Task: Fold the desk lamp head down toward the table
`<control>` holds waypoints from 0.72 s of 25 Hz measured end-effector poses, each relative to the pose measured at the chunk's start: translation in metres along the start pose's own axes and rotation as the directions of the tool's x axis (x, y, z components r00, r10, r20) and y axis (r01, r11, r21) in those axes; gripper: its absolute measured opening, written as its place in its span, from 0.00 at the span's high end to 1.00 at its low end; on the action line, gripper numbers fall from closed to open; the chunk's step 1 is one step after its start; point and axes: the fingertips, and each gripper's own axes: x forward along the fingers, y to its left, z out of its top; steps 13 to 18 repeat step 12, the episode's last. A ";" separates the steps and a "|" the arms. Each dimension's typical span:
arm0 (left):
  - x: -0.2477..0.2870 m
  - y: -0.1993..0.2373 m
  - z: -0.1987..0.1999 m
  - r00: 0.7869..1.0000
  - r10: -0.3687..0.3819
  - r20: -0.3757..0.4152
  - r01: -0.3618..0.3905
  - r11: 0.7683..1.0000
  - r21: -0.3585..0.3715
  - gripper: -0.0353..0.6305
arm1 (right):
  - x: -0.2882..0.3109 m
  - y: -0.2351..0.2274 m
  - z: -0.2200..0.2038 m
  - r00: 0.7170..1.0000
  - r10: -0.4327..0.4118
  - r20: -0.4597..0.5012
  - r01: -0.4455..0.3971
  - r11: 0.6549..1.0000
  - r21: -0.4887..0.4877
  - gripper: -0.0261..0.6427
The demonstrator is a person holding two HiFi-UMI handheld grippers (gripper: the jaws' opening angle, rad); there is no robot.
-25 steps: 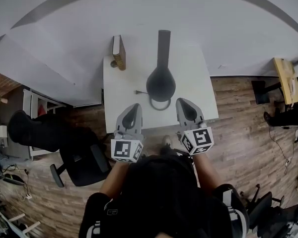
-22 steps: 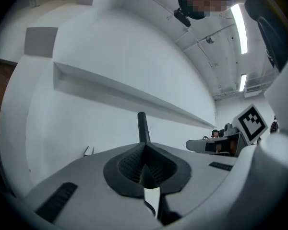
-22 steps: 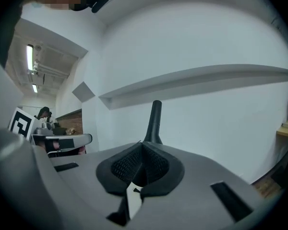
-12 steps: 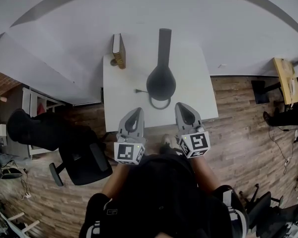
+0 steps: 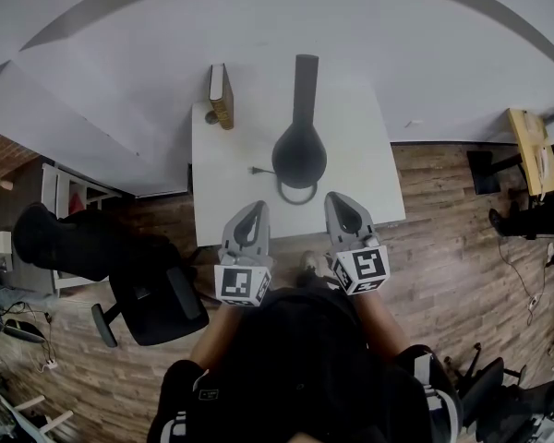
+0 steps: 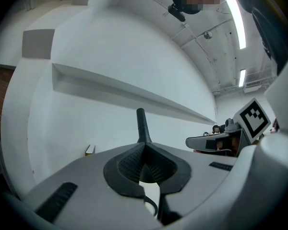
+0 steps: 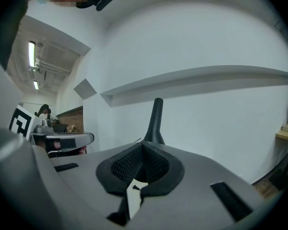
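A black desk lamp [image 5: 299, 153] stands on the white table [image 5: 231, 178]. Its bulbous dark part is near the table's middle and a slim stem [image 5: 306, 81] runs toward the wall. A dark ring [image 5: 297, 194] lies just in front of it. My left gripper [image 5: 252, 208] and right gripper [image 5: 342, 198] hover side by side over the table's near edge, short of the lamp. Both are shut with nothing between the jaws. In the left gripper view the gripper [image 6: 144, 146] points at the lamp stem [image 6: 142, 126]. The right gripper [image 7: 143, 145] faces the stem [image 7: 156, 119] too.
A brown book-like box [image 5: 222, 96] stands at the table's back left, next to the wall. A small plug or cable end [image 5: 257, 170] lies left of the lamp. A black office chair [image 5: 157, 303] sits on the wooden floor to the left of the table.
Both grippers have drawn back a little toward the person. The lamp has not moved.
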 end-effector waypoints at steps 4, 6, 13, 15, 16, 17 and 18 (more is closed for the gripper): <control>0.000 -0.005 0.000 1.000 -0.013 0.004 0.013 1.000 0.003 0.91 | -0.001 0.000 -0.001 1.000 0.001 0.001 -0.001 1.000 0.001 0.94; 0.000 -0.007 -0.001 1.000 -0.021 0.006 0.021 1.000 0.008 0.91 | -0.002 0.000 -0.001 1.000 0.002 0.002 -0.002 1.000 0.001 0.94; 0.000 -0.006 0.000 1.000 -0.020 0.003 0.020 1.000 0.000 0.91 | -0.001 0.001 -0.001 1.000 0.004 0.001 -0.004 1.000 -0.003 0.94; 0.000 -0.006 0.000 1.000 -0.020 0.003 0.020 1.000 0.000 0.91 | -0.001 0.001 -0.001 1.000 0.004 0.001 -0.004 1.000 -0.003 0.94; 0.000 -0.006 0.000 1.000 -0.020 0.003 0.020 1.000 0.000 0.91 | -0.001 0.001 -0.001 1.000 0.004 0.001 -0.004 1.000 -0.003 0.94; 0.000 -0.006 0.000 1.000 -0.020 0.003 0.020 1.000 0.000 0.91 | -0.001 0.001 -0.001 1.000 0.004 0.001 -0.004 1.000 -0.003 0.94; 0.000 -0.006 0.000 1.000 -0.020 0.003 0.020 1.000 0.000 0.91 | -0.001 0.001 -0.001 1.000 0.004 0.001 -0.004 1.000 -0.003 0.94</control>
